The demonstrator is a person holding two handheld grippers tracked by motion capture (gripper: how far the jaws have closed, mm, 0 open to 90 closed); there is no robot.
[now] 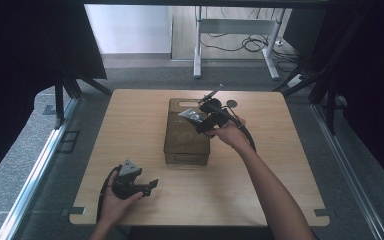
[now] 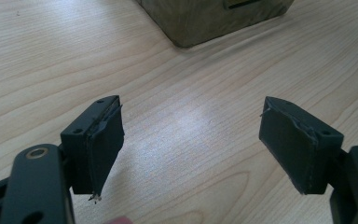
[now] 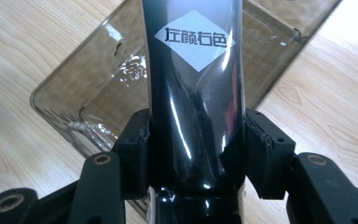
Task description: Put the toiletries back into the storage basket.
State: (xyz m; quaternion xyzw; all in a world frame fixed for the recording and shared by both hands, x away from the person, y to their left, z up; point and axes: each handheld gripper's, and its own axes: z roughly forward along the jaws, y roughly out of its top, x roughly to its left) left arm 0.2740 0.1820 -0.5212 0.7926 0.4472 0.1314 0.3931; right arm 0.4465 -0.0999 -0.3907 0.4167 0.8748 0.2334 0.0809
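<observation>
A clear brownish plastic bin (image 1: 185, 134) stands in the middle of the wooden table (image 1: 130, 125). My right gripper (image 1: 202, 120) hovers over the bin's far right part, shut on a glossy black packet (image 3: 193, 93) with a white diamond label (image 3: 195, 39); the packet (image 1: 191, 115) hangs above the bin's inside (image 3: 98, 88). My left gripper (image 1: 152, 186) rests low near the table's front left, jaws wide open with bare wood between the pads (image 2: 105, 140). The bin's near corner (image 2: 205, 21) lies ahead of it.
A small dark round object (image 1: 232, 104) lies on the table behind the right hand. Off the far edge stands a white desk frame (image 1: 240, 35) with cables on the floor. Dark curtains and stand legs (image 1: 60, 100) flank the table.
</observation>
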